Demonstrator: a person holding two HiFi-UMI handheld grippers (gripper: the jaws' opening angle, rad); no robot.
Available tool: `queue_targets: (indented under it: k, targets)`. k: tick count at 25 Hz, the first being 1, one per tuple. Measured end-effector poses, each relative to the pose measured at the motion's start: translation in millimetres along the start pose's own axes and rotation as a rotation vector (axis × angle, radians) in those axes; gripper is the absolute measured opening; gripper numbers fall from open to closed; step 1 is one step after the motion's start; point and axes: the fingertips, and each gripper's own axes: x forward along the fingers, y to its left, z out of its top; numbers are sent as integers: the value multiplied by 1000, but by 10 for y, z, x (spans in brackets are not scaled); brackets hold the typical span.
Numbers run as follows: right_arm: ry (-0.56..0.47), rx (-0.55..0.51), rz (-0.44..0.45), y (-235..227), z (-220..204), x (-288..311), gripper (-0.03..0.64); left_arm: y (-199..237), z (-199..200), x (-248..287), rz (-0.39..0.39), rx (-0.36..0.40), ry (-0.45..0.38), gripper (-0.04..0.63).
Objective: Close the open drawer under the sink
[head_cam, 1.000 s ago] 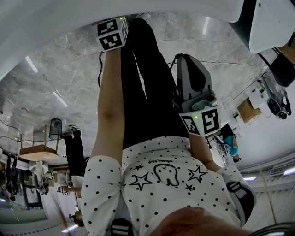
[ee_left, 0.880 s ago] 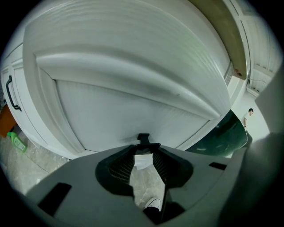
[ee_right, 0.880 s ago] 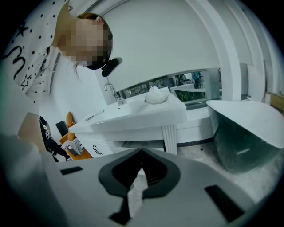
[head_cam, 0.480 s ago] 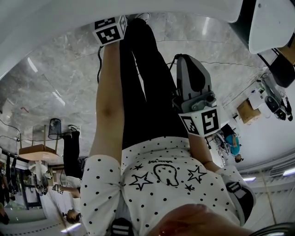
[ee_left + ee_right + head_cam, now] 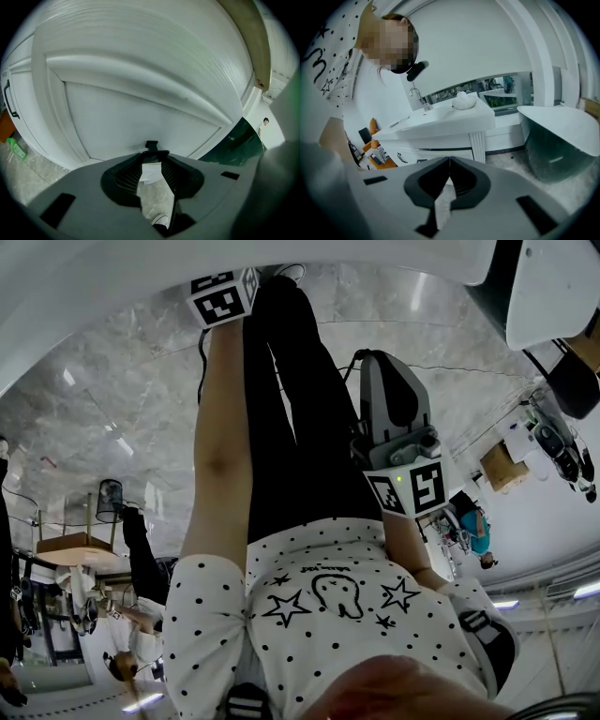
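Observation:
In the left gripper view a white panelled drawer front (image 5: 140, 117) fills the picture. My left gripper (image 5: 151, 157) stands open, its tips close up to that front, nothing between the jaws. In the head view only the left gripper's marker cube (image 5: 223, 296) shows, at the top by the white edge. My right gripper (image 5: 386, 390) hangs lower at the person's side, shut and empty, with its tips together in its own view (image 5: 450, 161). The right gripper view shows the white sink cabinet (image 5: 440, 119) from afar, with a dark handle (image 5: 401, 158) below the counter.
A faucet (image 5: 419, 98) and a white object (image 5: 463, 101) are on the counter. A bathtub (image 5: 562, 140) stands to the right. A green bottle (image 5: 16, 149) lies on the marble floor (image 5: 112, 399) at the left. A bin (image 5: 112, 501) and a wooden table (image 5: 75, 545) stand behind.
The left gripper's marker cube has edged a little toward the white front at the top of the head view. The right gripper has not moved. People in the background have shifted.

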Motion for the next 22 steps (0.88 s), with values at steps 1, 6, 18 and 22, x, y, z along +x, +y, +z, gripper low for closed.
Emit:
queue_targets:
  k: [1, 6, 18, 22]
  targets:
    - [0, 1, -1, -4, -2, -2, 14, -2, 2, 4, 1, -1, 0, 130]
    - [-1, 5, -4, -9, -3, 4, 14, -6, 3, 20, 4, -2, 4, 130]
    - [7, 8, -11, -30, -37, 16, 14, -20, 11, 51, 0, -2, -3, 130]
    - [9, 9, -14, -42, -35, 36, 14, -21, 10, 67, -1, -3, -3, 130]
